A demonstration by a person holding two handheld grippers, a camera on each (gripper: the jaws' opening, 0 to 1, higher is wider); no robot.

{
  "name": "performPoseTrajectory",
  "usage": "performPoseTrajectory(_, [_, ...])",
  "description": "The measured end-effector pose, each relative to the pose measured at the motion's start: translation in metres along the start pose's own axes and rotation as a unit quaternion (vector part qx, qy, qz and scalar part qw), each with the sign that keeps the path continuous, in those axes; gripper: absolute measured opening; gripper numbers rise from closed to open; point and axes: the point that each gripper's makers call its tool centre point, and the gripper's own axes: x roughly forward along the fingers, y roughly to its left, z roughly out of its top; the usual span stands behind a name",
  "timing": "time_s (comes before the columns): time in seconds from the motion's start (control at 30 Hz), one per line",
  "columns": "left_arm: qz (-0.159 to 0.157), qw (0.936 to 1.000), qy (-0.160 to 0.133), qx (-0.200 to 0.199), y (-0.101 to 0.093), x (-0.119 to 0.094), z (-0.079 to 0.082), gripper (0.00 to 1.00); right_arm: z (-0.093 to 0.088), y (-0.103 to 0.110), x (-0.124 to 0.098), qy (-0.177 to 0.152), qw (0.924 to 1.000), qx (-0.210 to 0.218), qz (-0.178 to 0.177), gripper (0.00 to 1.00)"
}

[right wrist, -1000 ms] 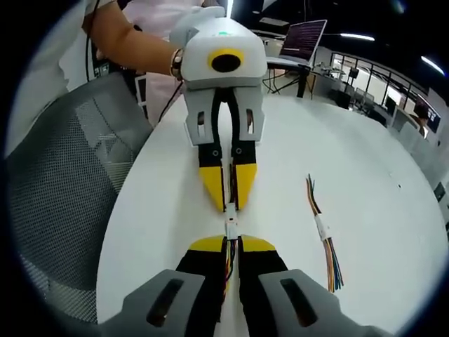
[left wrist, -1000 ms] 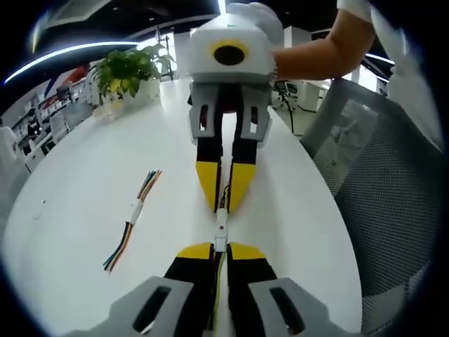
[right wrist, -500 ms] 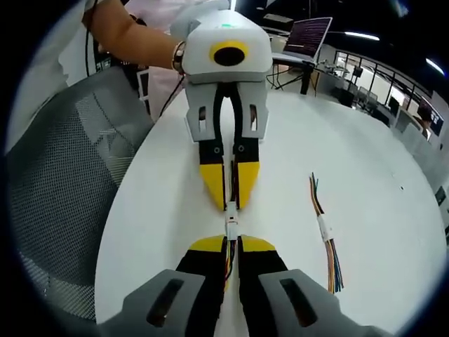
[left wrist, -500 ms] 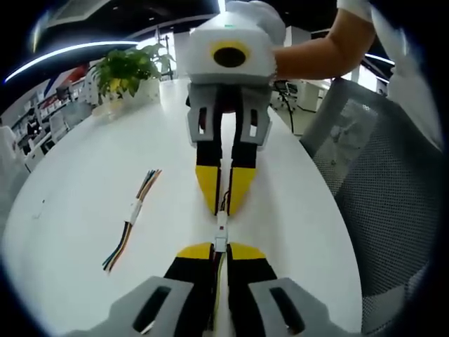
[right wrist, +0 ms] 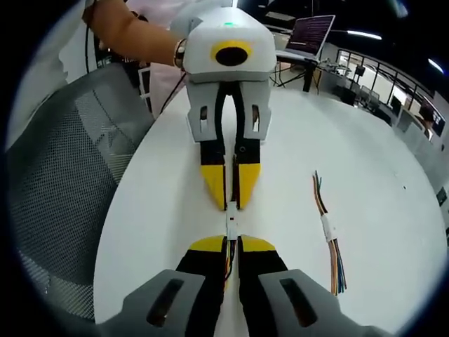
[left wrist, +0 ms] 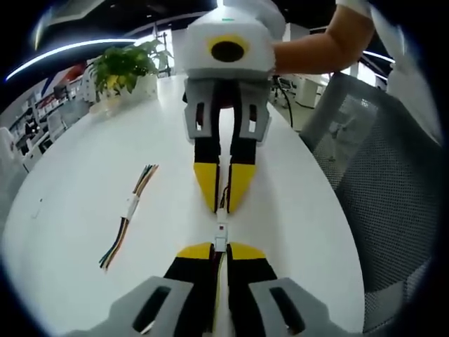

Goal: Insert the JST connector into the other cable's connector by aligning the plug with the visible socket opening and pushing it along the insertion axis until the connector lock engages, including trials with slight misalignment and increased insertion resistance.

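Little moved vs 1 s ago: left gripper (left wrist: 219,254) & right gripper (right wrist: 231,246) stay clenched on small white JST connector halves (left wrist: 221,236), which look mated w/ lock unconfirmed, above white round table (left wrist: 77,189).

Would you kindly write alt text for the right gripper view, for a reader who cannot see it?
The right gripper and the left gripper face each other tip to tip over a white table, each shut on a cable, with small white connectors between them. A spare cable bundle lies nearby.

text: none legible | labels: none | laptop screen (right wrist: 309,33): too blurred to read
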Motion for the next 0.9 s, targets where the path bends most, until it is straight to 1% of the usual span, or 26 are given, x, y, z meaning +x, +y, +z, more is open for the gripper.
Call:
performPoseTrajectory(0.13, [-0.004, 1.0, 0.001, -0.003, 0.0017, 0.0018, 0.0012, 0.01, -0.0002, -0.0016, -0.001, -0.004, 1.0, 0.003, 0.0, 0.03])
performPoseTrajectory(0.73, [-0.007, 1.0, 0.002, -0.004, 0.0015, 0.0015, 0.0025, 0.01, -0.0019, -0.0003, 0.0026, 0.005, 1.0, -0.004, 0.007, 0.03])
performPoseTrajectory(0.9, [-0.007, 0.9999, 0.007, 0.001, 0.0022, 0.001, 0.0019, 0.01, -0.001, -0.0001, 0.0031, 0.007, 0.9999, -0.005, 0.008, 0.03])
